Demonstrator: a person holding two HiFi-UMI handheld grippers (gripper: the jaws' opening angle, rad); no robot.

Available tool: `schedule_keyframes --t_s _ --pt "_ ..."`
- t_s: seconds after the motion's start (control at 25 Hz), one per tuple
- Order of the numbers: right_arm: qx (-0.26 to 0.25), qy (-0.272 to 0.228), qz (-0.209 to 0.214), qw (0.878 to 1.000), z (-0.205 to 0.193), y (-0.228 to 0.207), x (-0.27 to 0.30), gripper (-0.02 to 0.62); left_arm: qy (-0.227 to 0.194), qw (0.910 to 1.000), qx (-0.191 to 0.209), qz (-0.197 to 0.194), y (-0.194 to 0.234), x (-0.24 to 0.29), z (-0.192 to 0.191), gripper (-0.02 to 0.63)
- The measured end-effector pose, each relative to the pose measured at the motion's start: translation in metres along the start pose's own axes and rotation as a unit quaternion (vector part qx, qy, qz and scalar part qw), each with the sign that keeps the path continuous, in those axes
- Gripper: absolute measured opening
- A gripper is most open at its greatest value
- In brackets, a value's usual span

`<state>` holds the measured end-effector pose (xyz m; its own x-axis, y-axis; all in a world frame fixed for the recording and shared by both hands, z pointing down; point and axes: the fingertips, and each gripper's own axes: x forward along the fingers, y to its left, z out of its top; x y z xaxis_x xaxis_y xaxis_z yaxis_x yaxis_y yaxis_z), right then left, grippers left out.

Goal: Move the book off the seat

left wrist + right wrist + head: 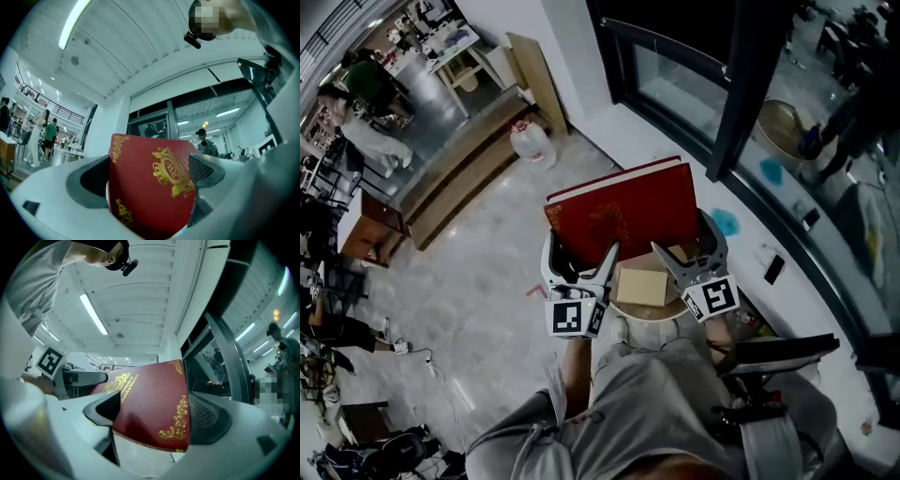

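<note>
The red book (628, 211) with gold ornament on its cover is held up in both grippers, above the far side of the round pale seat (649, 314). Its near edge sits in the grippers and the rest of it tilts up and away toward the far wall. The head view does not show it touching the seat.

The left gripper (581, 258) grips the book's near left corner. In the left gripper view its fingers (86, 180) are closed on the cover, one on each side, with the gold crest beside the right finger. The right gripper (686, 251) grips the near right corner. In the right gripper view its fingers (206, 418) likewise press on both faces of the book, whose corner with a gold scroll lies against the right finger. The two grippers are close together, side by side, each with its marker cube toward the person.

A flat tan block (642, 288) lies on the seat, between and just below the two grippers. The person's legs in grey trousers (637, 394) are at the near side of the seat.

On the grey floor (487, 272), far left of the book, a clear water jug (532, 142) stands near a wooden step. A dark-framed window (741, 103) runs along the right, above a white ledge.
</note>
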<state>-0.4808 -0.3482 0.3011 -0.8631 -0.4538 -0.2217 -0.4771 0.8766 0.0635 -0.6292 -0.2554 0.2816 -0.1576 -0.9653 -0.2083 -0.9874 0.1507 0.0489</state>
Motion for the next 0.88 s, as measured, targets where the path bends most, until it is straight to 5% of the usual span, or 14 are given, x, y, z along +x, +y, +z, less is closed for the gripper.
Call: schedule_keyframes --t_s 0.2,0.88 --pt "-0.037 0.008 -0.044 0.998 0.01 0.005 0.018 0.436 -0.027 0.9979 -0.036 -0.047 0.021 0.021 0.006 0.526" --pt "-0.038 0.022 -0.103 0.994 -0.004 0.009 0.019 0.436 -0.002 0.994 -0.007 -0.109 0.032 0.051 -0.01 0.526"
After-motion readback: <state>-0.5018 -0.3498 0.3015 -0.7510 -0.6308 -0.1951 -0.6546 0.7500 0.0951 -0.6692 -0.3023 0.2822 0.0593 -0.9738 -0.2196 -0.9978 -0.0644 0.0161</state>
